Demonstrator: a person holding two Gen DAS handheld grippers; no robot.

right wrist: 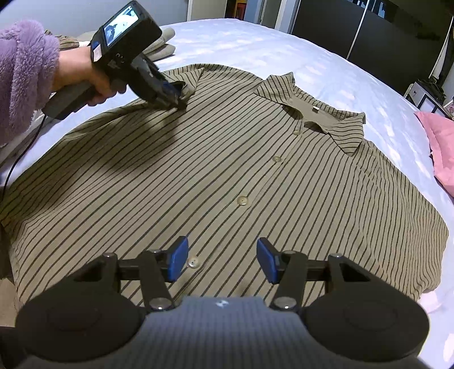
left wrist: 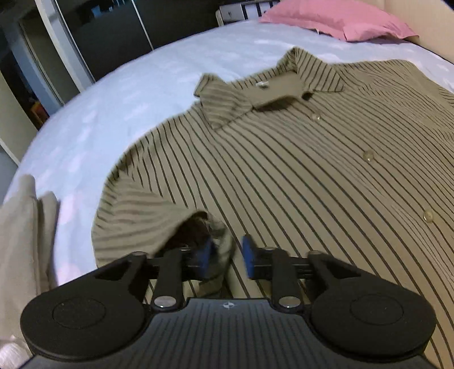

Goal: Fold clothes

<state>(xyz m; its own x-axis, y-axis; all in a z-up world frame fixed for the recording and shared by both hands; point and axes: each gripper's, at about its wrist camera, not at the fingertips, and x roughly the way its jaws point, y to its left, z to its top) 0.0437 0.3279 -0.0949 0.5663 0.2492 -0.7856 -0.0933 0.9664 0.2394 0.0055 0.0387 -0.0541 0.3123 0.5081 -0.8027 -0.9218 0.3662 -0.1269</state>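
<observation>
A tan shirt with dark stripes [left wrist: 298, 170] lies buttoned and face up on the bed, collar toward the pillow; it also shows in the right wrist view [right wrist: 198, 176]. My left gripper [left wrist: 225, 255] is closed on a bunched fold of the shirt's sleeve [left wrist: 220, 238], lifted over the shirt's body. The right wrist view shows that left gripper [right wrist: 178, 95] pinching the sleeve at the shirt's left shoulder. My right gripper [right wrist: 222, 259] is open and empty, hovering over the button placket near the lower buttons.
The bed [left wrist: 113, 108] has a pale sheet. A pink pillow [left wrist: 340, 17] lies at its head. Beige clothing [left wrist: 25, 227] sits at the left bed edge. Dark wardrobe doors [right wrist: 369, 31] stand beyond the bed.
</observation>
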